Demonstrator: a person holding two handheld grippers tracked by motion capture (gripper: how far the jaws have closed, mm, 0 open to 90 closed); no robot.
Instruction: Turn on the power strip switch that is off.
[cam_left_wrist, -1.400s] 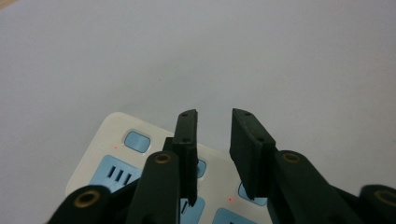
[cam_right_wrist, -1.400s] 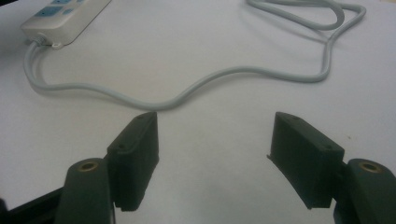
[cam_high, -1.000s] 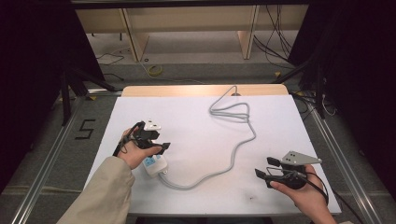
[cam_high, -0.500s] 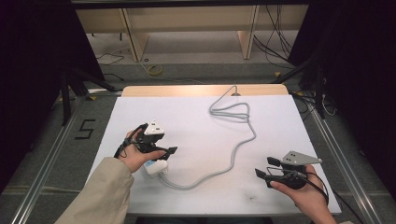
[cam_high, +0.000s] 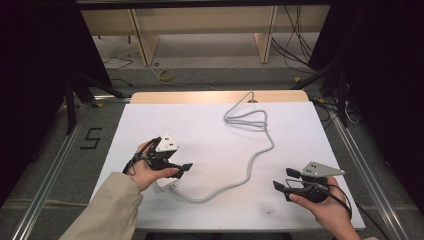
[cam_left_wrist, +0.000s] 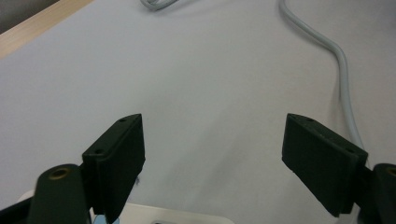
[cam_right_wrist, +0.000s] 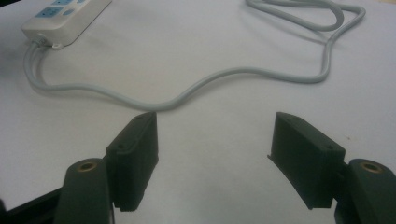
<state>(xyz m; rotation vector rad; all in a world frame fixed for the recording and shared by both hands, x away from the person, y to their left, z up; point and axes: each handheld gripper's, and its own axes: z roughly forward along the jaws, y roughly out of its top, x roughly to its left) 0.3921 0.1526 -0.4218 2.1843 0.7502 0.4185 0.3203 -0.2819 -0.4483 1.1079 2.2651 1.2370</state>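
Black jaws of the left gripper stand wide apart with nothing between them; it hovers directly over the power strip, whose white end peeks out beneath the hand in the high view and at the bottom edge of the left gripper view. Right gripper also spread wide, empty, held low near the table's near right corner, well apart from the strip.

Step in hand, as I judge it: approach to grasp the strip body. Next move calls for lowering the left gripper so the jaws straddle the strip across its narrow width, then closing.

Strip: white plastic, light blue sockets on top, lying flat at near left. Grey cable leaves its near end, curves across the white surface, loops near the far edge and runs off it.
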